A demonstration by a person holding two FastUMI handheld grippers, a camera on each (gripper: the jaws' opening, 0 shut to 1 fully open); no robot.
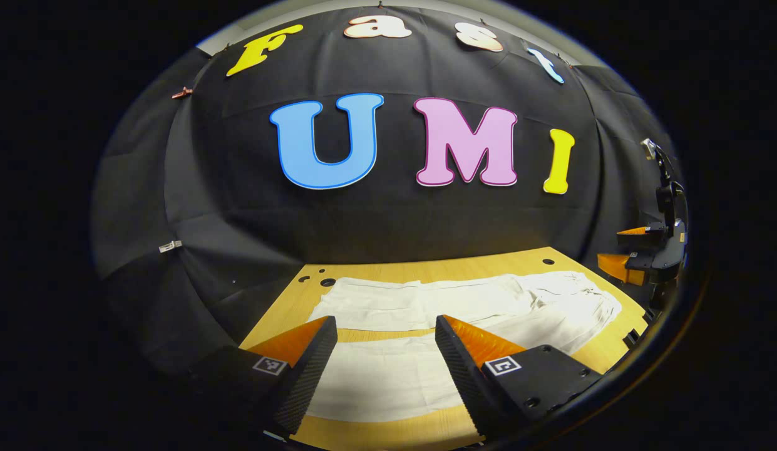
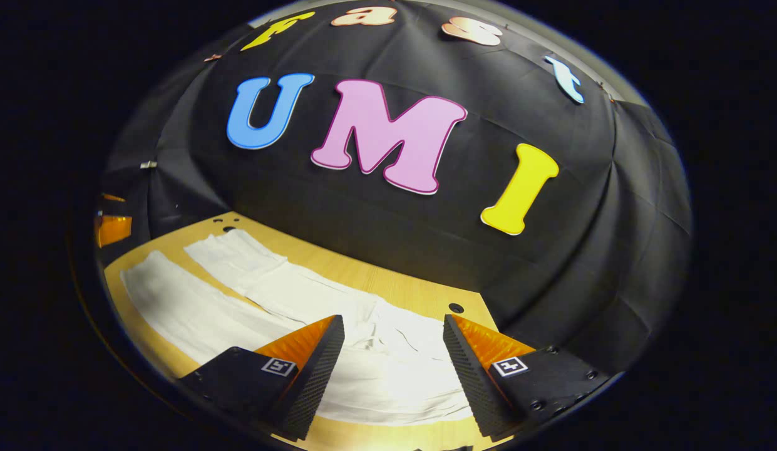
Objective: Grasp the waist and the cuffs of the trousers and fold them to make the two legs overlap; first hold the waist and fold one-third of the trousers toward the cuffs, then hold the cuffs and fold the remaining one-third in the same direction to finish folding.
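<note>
Above the near leg of a pair of white trousers, the left gripper [image 1: 385, 329] hangs with its jaws spread wide and nothing between them; pale cloth shows through the gap, and no finger presses on it. In the left gripper view, the nearer leg's cuff end lies at about 6 o'clock, under and just past the fingertips, while the second leg runs alongside it farther off, a strip of bare wooden table [image 1: 278, 310] parting the two. From 12 toward 3 o'clock the legs join into the rumpled waist, close to where the right gripper [image 1: 620, 250] hovers at the table's edge.

Over at that waist end, the right gripper [image 2: 393, 329] also stands wide open and empty-handed, in its own view poised over the creased top of the trousers [image 2: 388, 363]. From there the two legs fan away toward 9 and 10 o'clock, well apart at the cuffs, with the table [image 2: 375, 282] visible between and beyond them. At 9 o'clock, at the far end of the garment, a sliver of the left gripper can be made out.

Judging by the layout, the job has hardly started: the legs are not yet overlapped, and neither the one-third fold from the waist nor the closing fold from the cuffs has been made. Each gripper appears stationed at its own end, so the first grasp of waist and cuff looks to be the step in hand.
</note>
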